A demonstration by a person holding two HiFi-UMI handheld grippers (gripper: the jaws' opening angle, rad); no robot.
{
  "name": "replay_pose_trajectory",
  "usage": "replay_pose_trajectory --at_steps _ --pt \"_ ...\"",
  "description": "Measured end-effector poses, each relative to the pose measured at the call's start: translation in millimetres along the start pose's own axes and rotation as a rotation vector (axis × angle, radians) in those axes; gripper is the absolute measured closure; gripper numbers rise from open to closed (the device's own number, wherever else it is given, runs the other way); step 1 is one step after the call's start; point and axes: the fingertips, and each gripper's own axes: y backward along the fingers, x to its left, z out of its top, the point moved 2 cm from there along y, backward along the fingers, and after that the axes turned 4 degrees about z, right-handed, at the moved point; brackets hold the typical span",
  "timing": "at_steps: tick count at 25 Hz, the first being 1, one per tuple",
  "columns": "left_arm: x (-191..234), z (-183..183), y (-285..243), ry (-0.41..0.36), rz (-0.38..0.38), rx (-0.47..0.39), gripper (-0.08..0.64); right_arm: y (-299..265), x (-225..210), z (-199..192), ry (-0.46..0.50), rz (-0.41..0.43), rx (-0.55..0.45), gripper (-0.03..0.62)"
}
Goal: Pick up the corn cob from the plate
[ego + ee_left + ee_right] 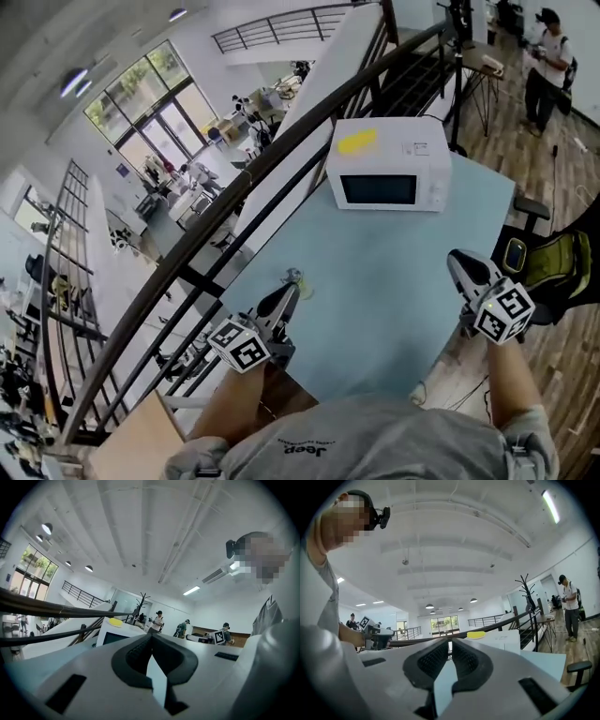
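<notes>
My left gripper (pixel 287 289) at the table's (pixel 375 272) near-left edge and my right gripper (pixel 461 262) at its right edge are both pressed together and empty. I see no corn cob or plate. I should locate them first, then spread one pair of jaws.

Grey tee (pixel 375 448), white hand-held grippers (pixel 292 283) (pixel 457 257) w/ b/w marker cubes (pixel 246 345) (pixel 506 312).
</notes>
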Motion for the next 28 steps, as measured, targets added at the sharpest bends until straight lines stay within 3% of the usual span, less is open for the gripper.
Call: replay_pose_trajectory --at_steps 4,8,13,18,25,28 --pt "37 19 -17 -0.035 -0.046 0.006 0.548 -46 -5 -6 0.078 -0.035 0.058 0.577" --pt "71 40 -47 -0.088 -0.094 0.011 0.548 -93 -20 5 0.128 -0.042 0.096 0.512" --pt "94 59 -79 -0.156 -0.074 0.032 0.548 -131 -44 29 0.221 -0.042 0.125 0.491" --pt "121 82 -130 -0.222 -0.052 0.065 0.548 -157 -79 30 0.201 -0.059 0.109 0.488" --pt "159 108 -241 -0.338 -0.048 0.170 0.546 -184 -131 14 0.179 -0.083 0.085 0.489" --pt "177 119 -289 -0.348 -0.038 0.201 0.543 -196 -155 14 0.183 -0.114 0.073 0.562"
